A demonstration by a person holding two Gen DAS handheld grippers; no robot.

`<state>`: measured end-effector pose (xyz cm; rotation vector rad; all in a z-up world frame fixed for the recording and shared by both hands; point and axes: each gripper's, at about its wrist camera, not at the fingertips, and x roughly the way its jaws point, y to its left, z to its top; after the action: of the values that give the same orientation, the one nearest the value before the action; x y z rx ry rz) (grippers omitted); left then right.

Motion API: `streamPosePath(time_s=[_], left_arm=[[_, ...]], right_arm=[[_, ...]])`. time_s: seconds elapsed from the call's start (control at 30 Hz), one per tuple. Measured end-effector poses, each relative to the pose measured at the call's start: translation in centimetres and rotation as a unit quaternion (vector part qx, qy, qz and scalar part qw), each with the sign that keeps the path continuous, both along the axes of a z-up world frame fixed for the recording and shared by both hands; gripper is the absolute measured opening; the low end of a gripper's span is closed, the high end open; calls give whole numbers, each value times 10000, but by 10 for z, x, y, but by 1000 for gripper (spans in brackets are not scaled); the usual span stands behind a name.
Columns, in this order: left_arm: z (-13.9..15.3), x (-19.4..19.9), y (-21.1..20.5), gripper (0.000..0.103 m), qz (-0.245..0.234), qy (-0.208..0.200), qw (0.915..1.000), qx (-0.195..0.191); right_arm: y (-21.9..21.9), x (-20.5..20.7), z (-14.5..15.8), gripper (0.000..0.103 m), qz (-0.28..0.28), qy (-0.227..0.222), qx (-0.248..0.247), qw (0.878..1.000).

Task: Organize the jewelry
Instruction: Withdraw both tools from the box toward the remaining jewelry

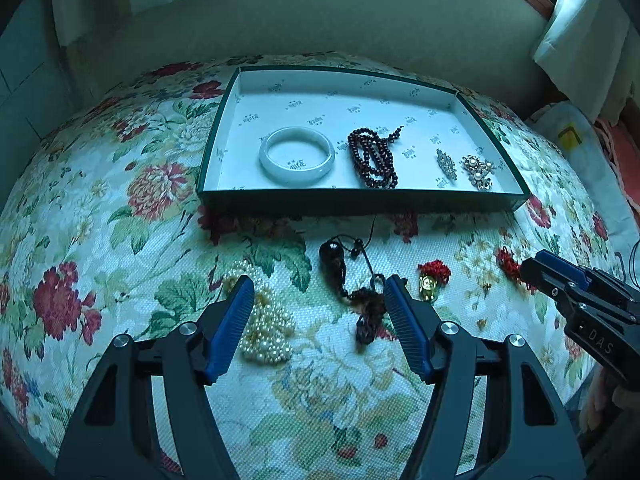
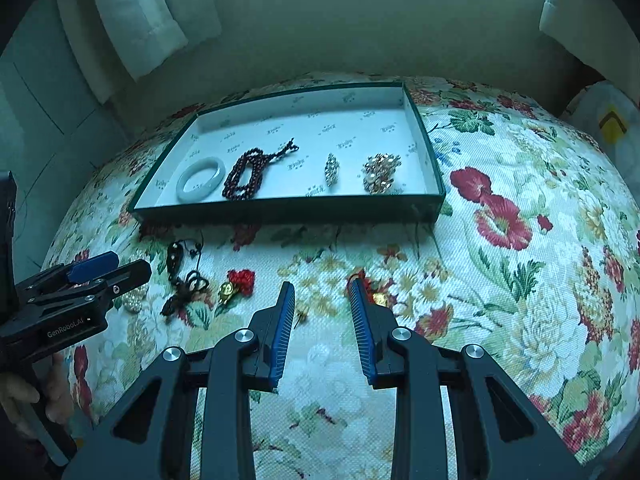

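A green tray (image 1: 360,200) with a white lining holds a pale jade bangle (image 1: 296,155), a dark red bead strand (image 1: 372,158), a silver brooch (image 1: 446,164) and a pearl-and-gold brooch (image 1: 478,172). In front of it, on the cloth, lie a pearl necklace (image 1: 264,320), a dark pendant on a cord (image 1: 332,264) and a red-knot gold charm (image 1: 434,274). My left gripper (image 1: 319,284) hangs open over the pendant's tassel, holding nothing. My right gripper (image 2: 321,286) is open more narrowly and empty. A second red-and-gold charm (image 2: 378,298) lies just behind its right finger.
A flowered cloth (image 2: 520,280) covers the whole round surface. White curtains (image 2: 132,20) hang against the wall behind it. A pale bag with a yellow mark (image 1: 572,136) lies off the far right edge. A hand (image 2: 24,396) holds the left gripper's handle.
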<state>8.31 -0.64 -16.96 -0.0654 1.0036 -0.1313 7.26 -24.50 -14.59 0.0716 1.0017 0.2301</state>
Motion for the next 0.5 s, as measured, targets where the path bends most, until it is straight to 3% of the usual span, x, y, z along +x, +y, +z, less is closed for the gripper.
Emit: streamPosePath(time_s=[0.5], left_arm=[[-9, -27, 21, 67, 245, 172, 9996, -10]], right_arm=[[39, -21, -22, 22, 545, 214, -179, 9981]])
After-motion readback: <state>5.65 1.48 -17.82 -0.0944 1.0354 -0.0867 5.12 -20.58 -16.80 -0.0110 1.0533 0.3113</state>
